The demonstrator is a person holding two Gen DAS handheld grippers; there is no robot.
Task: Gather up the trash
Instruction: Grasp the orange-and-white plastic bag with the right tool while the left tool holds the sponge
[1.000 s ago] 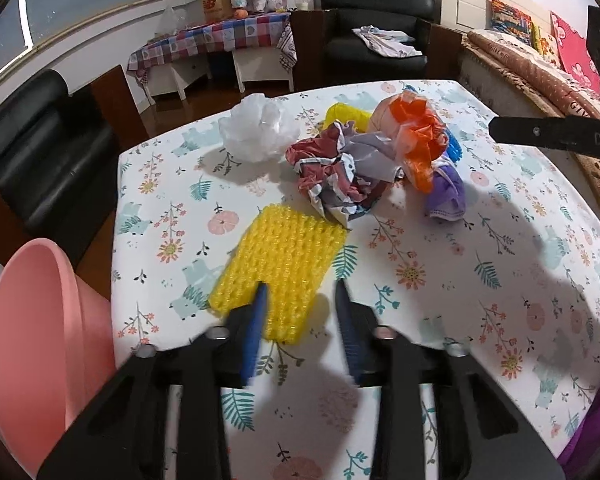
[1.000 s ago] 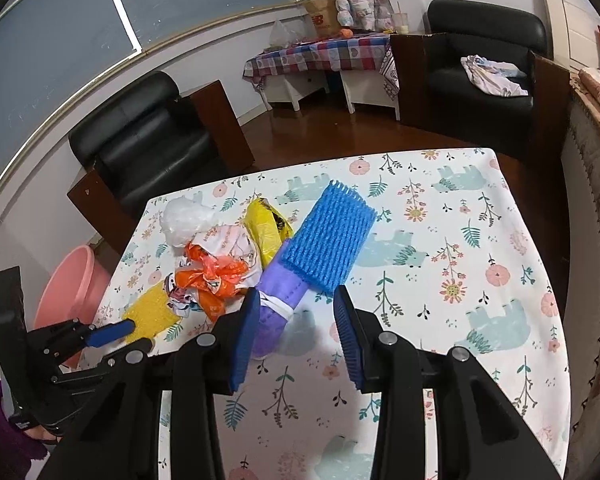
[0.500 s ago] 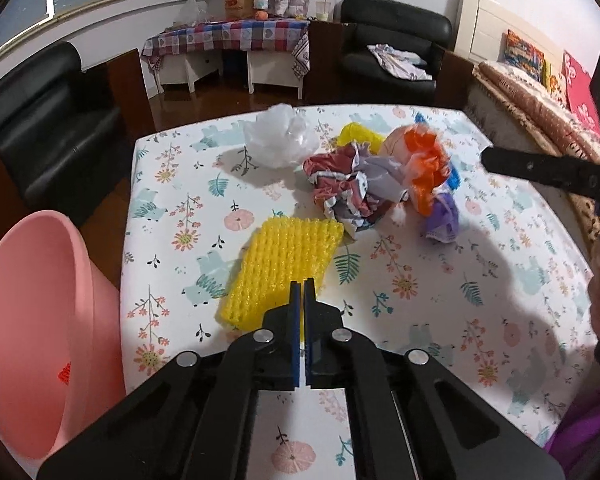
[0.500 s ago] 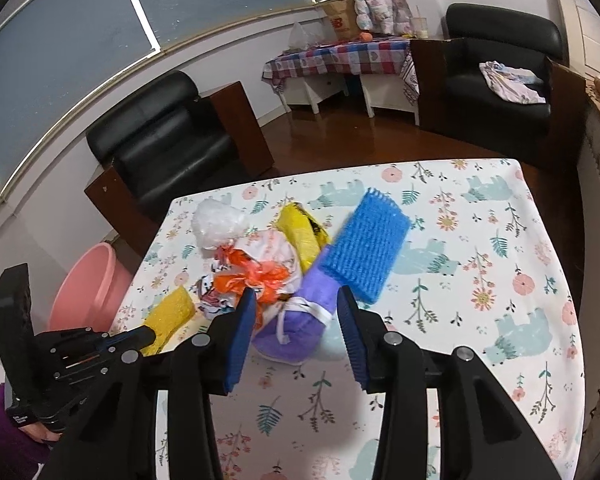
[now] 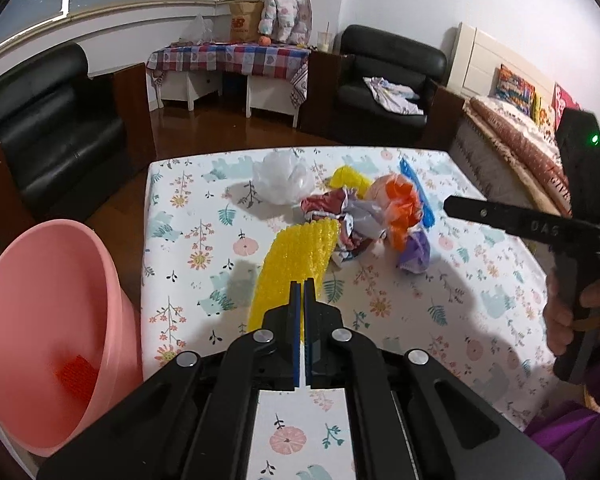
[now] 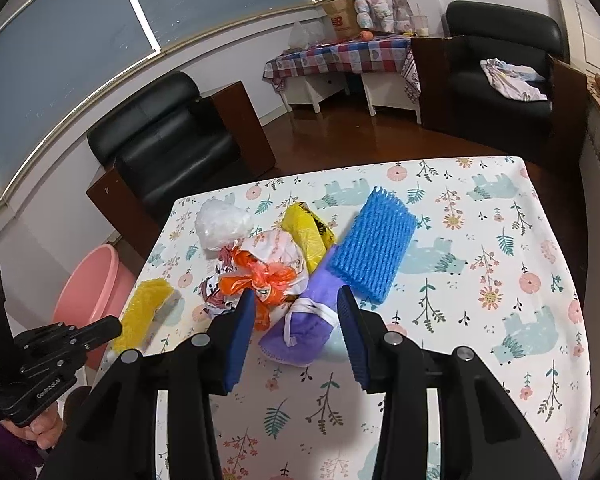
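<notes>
Jaws clamping yellow foam net (image 5: 296, 260) — left view

The left wrist view looks steeply down over the table (image 5: 188, 216) from its near-left edge. The right wrist view looks down likewise from the right. Both share the trash pile (image 5: 364, 216) (image 6: 268, 264).

The yellow foam net sleeve (image 5: 296, 256) looks soft, with a bumpy open-mesh surface; the blue foam net sleeve (image 6: 374, 246) has the same ribbed, spongy texture. The crumpled clear plastic bag (image 5: 283, 178) is thin and filmy, and the orange plastic bag (image 6: 262, 280) is shiny and wrinkled. The purple mask (image 6: 304, 330) is matt, fabric-like material. The pink plastic basin (image 5: 44, 320) is smooth with a dull sheen. The desk (image 5: 440, 312) wears a smooth, floral-printed cover. The black armchairs (image 6: 172, 148) are glossy leather, and the floor (image 5: 228, 128) is polished wood.
</notes>
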